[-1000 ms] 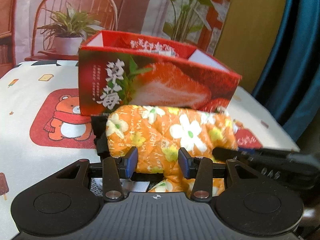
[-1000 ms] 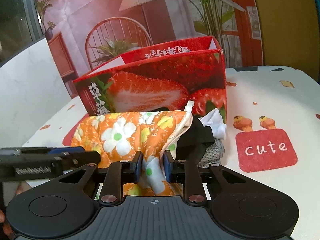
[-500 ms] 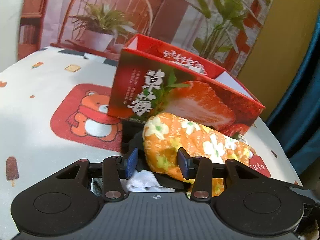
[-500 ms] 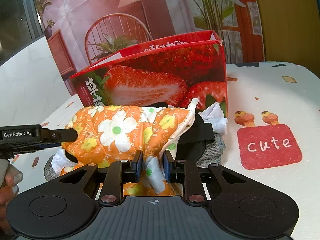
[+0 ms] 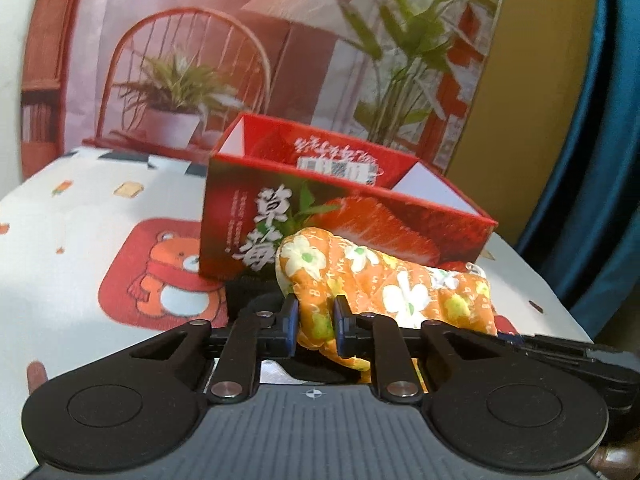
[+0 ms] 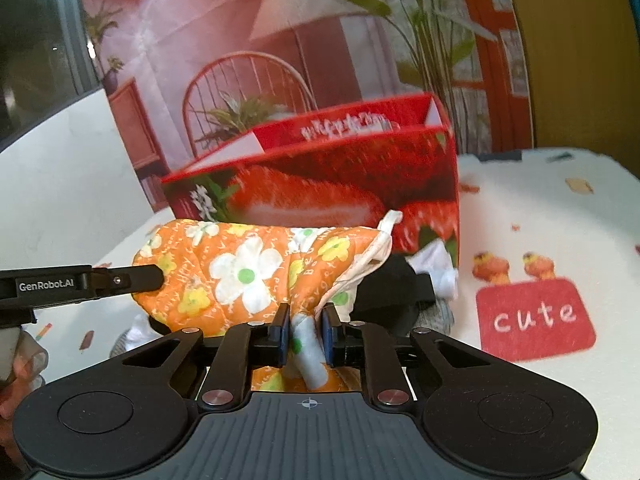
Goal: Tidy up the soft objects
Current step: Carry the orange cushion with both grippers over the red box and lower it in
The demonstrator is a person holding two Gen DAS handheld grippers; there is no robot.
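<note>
I see the red strawberry-print box [image 5: 344, 220] standing open-topped, its floor hidden from me. My left gripper [image 5: 314, 326] has just pinched one end of the quilted orange floral cloth [image 6: 248, 272]; my right gripper [image 6: 303, 334] clamps the other, just before the box on the cartoon-print worktop [image 6: 560, 216].

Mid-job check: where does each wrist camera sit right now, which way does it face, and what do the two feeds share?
Left wrist: sits behind the left gripper, facing slightly down over the orange floral cloth toward the strawberry box; its fingers pinch the cloth; the other gripper juts in at lower right.
Right wrist: sits behind the right gripper, facing the same box from its other end; its fingers clamp the cloth's edge; part of a hand shows at lower left.
Shared: cloth, box, black item under the cloth, cartoon tablecloth.
</note>
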